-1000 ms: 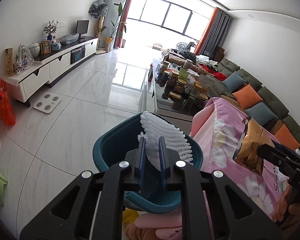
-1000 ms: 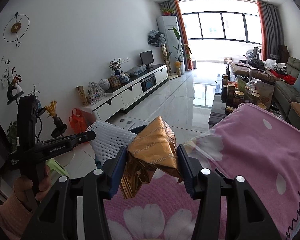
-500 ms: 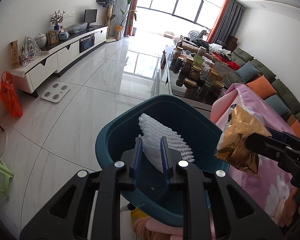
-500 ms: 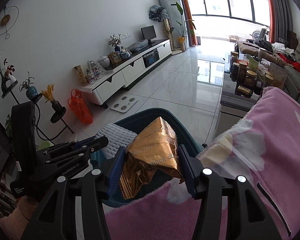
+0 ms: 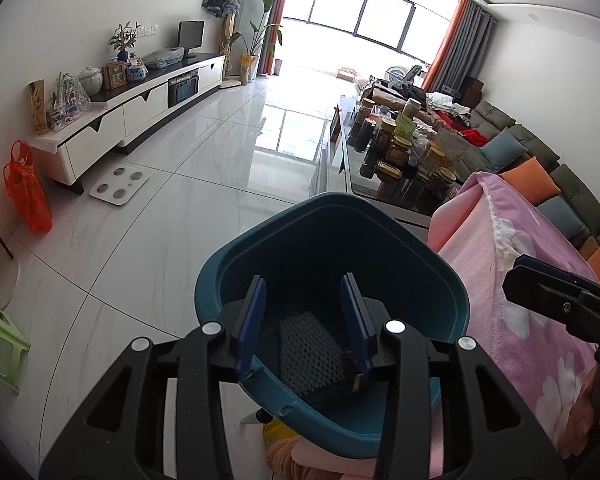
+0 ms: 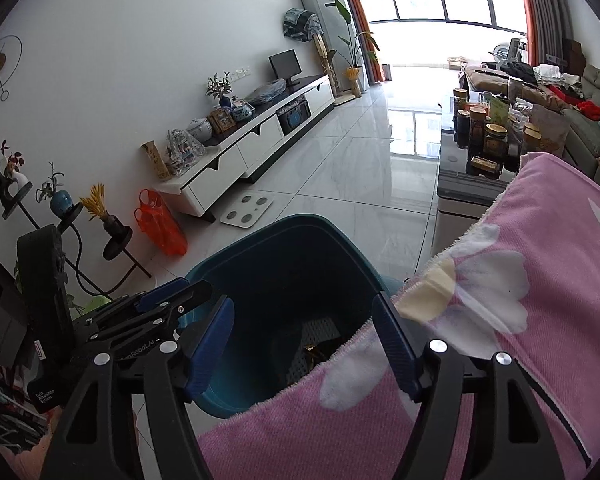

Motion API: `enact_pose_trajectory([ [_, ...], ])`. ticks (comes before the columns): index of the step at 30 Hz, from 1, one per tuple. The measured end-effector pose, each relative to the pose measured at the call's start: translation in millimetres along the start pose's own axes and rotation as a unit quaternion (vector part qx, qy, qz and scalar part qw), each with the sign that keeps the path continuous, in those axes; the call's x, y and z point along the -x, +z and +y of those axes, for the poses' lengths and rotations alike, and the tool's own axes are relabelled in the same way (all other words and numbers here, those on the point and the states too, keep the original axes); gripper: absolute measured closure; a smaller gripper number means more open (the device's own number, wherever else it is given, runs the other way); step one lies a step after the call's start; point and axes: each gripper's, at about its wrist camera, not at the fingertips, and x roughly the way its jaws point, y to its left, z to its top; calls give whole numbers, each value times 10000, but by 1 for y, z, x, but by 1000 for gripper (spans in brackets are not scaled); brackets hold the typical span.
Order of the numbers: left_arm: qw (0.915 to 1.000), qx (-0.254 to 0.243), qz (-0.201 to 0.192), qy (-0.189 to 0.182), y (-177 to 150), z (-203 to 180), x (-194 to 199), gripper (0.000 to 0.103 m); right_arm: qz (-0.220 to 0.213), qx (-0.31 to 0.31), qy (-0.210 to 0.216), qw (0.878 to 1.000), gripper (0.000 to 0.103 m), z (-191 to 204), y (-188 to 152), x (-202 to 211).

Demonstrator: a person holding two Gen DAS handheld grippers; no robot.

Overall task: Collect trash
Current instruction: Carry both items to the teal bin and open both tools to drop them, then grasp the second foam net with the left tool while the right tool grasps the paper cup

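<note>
Both tongs (image 5: 306,316) (image 6: 302,344) opening, empty, above teal bin (image 5: 380,240).

A bin (image 5: 328,240) is set on the floor (image 5: 172,208), just left of a blanket-covered surface (image 6: 540,280). Foam netting (image 5: 312,352) and a wrapper (image 6: 314,350) are seen lying inside it. Behind it, jars (image 5: 400,148) are crowded on a tabletop (image 6: 456,188).
</note>
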Motion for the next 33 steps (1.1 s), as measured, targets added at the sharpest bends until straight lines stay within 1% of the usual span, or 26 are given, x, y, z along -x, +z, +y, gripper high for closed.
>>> enact_pose_trajectory([
  [4,9995,-151,-268,-108,0,-6,31,58,-227,-24,57,9997,34,-4,-3,24],
  [6,9984,-274,-432,-231,1,-14,47,51,-389,2,84,9992,34,-6,-6,43],
  [8,9965,-437,-600,-390,1,-26,62,48,-545,30,92,9985,34,-9,-10,63],
  [12,9895,-755,-757,-977,-8,-59,89,41,-939,82,-77,9955,33,-18,-22,109],
  [14,9832,-971,-755,-1345,-15,-80,99,41,-1103,53,-221,9936,33,-25,-30,132],
  [18,9664,-1481,-631,-2005,-34,-134,109,39,-1451,-106,-634,9873,33,-44,-52,178],
  [20,9551,-1769,-511,-2321,-47,-165,109,39,-1628,-220,-924,9821,33,-55,-67,200],
  [23,9375,-2188,-330,-2686,-67,-207,110,39,-1785,-427,-1469,9720,33,-74,-95,231],
  [26,9207,-2539,-125,-2960,-86,-246,107,39,-1838,-772,-1975,9598,33,-96,-120,257],
  [29,9067,-2797,56,-3155,-100,-278,103,39,-1885,-1112,-2384,9462,33,-118,-144,279],
  [30,9034,-2857,95,-3197,-104,-287,101,39,-1897,-1229,-2509,9413,33,-125,-154,285],
  [33,8915,-3089,208,-3308,-116,-314,96,39,-1855,-1575,-2706,9314,33,-143,-176,296],
])
